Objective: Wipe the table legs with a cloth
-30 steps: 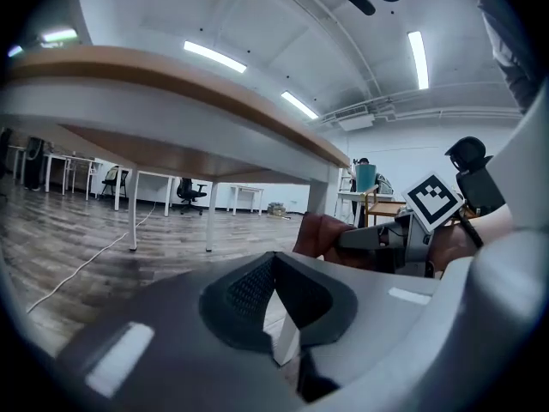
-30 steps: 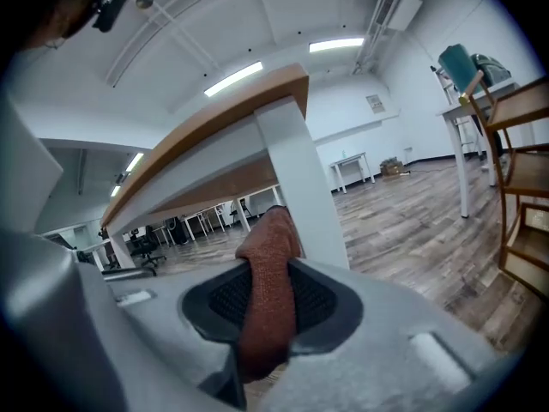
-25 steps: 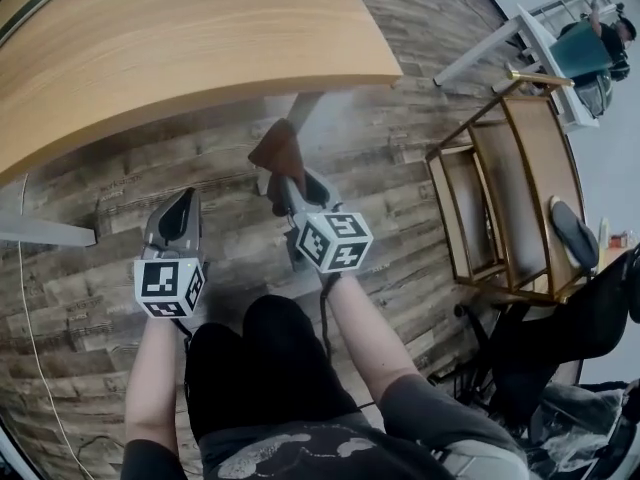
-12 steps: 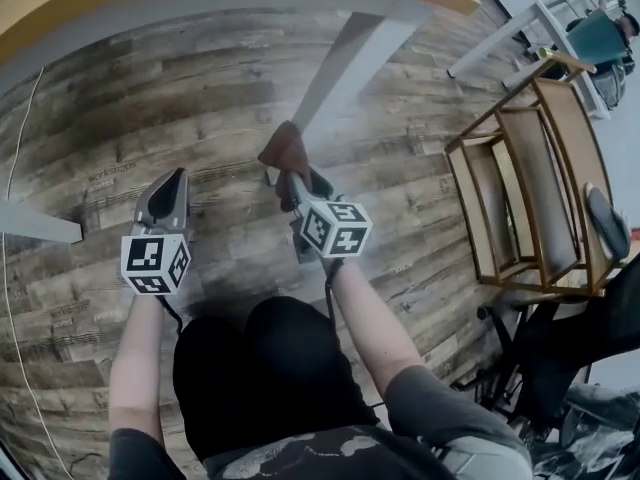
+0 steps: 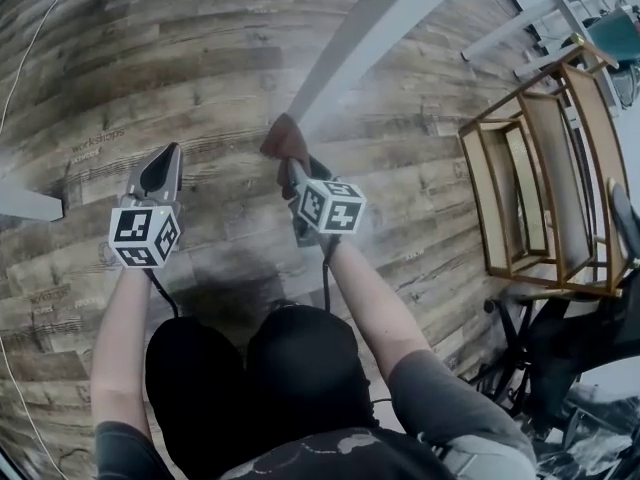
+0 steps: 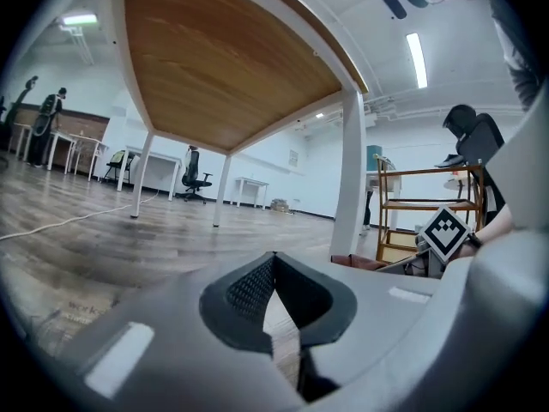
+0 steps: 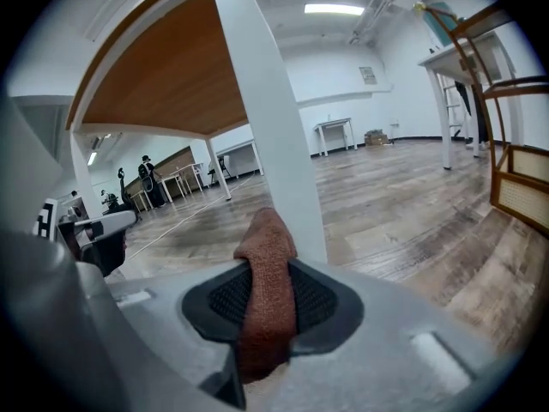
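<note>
We're down low by the table here. Our right gripper (image 7: 270, 269) has its jaws clamped on the reddish-brown cloth (image 7: 264, 303), which sticks up out of the jaws in a folded hump. That hump sits right at the bottom of the white table leg (image 5: 372, 30), just above the wood-plank floor (image 5: 200, 68). From the head view it looks pressed against the leg's foot, but we can't swear it's touching.

Our left gripper (image 6: 274, 269) is off to the left of the leg, well apart from it. Its jaws meet at the tips with nothing between them, only a sliver of floor showing through lower down. From that side we see the brown underside of the table (image 6: 223, 67), with the right gripper's marker cube (image 6: 446, 233) beside the leg.

A wooden shelf rack (image 5: 540, 198) stands to the right of us, and a thin white cable (image 5: 32, 36) runs across the floor at the far left.
</note>
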`<state>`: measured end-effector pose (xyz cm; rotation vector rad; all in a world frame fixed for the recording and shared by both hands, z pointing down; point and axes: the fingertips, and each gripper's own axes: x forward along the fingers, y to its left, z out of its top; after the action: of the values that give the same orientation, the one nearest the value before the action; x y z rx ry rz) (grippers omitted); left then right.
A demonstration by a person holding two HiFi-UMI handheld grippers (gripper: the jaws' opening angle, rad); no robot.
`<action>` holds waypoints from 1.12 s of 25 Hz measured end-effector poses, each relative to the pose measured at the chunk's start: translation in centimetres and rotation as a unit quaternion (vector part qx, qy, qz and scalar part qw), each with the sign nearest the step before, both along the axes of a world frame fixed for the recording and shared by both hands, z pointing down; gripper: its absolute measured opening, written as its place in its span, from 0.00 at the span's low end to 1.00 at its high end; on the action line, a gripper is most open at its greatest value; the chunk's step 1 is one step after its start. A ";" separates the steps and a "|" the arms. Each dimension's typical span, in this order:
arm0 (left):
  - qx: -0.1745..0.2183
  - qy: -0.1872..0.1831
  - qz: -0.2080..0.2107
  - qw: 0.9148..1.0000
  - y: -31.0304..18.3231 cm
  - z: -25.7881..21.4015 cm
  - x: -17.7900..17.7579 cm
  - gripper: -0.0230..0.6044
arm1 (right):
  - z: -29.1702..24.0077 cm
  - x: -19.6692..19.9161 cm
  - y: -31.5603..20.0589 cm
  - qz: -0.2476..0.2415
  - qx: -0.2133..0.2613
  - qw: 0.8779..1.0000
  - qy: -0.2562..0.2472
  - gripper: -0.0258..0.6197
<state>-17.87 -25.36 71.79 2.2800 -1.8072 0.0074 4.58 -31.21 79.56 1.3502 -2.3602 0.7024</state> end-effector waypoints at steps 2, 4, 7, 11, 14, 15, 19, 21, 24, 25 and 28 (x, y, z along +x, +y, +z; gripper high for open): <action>-0.012 -0.001 0.000 1.000 0.0 1.7 0.0 0.07 | 2.2 -0.3 -0.1 -0.005 -0.013 1.000 0.015 0.17; -0.025 -0.006 0.003 1.000 0.1 3.4 0.0 0.07 | 4.4 -0.6 -0.2 -0.012 -0.027 0.999 0.034 0.17; -0.048 -0.010 0.005 0.999 0.3 5.6 0.0 0.07 | 7.7 -0.9 0.0 -0.016 -0.062 0.997 0.049 0.17; -0.056 -0.021 0.003 0.998 0.8 7.1 -0.1 0.07 | 10.9 -1.1 1.0 -0.009 -0.115 0.992 0.053 0.17; -0.057 -0.023 0.005 0.998 1.0 7.3 0.1 0.07 | 11.5 -1.1 1.2 -0.018 -0.110 0.991 0.068 0.17; -0.056 -0.025 0.007 0.998 1.0 7.3 0.1 0.07 | 11.5 -1.0 1.2 -0.016 -0.112 0.992 0.065 0.17; -0.046 -0.036 -0.004 0.998 0.7 6.9 -1.0 0.07 | 10.4 -1.1 1.8 -0.035 -0.095 0.993 0.058 0.17; -0.046 -0.035 -0.029 0.998 0.9 7.2 -2.4 0.07 | 8.9 -1.1 3.1 -0.065 -0.071 0.994 0.055 0.17; -0.036 -0.040 -0.074 0.996 1.0 5.7 -4.9 0.07 | 5.4 -0.1 4.6 -0.078 -0.031 0.995 0.049 0.17; -0.028 -0.042 -0.080 0.996 0.8 4.4 -5.1 0.07 | 3.6 0.7 4.7 -0.072 -0.014 0.996 0.044 0.17; 0.013 -0.055 -0.060 0.997 -0.3 -1.0 -3.2 0.07 | -3.7 3.3 4.2 -0.038 0.052 0.998 0.020 0.17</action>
<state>-21.03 -25.65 70.79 2.2258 -2.0080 0.0912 7.87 -26.99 75.90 1.2957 -2.4312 0.5337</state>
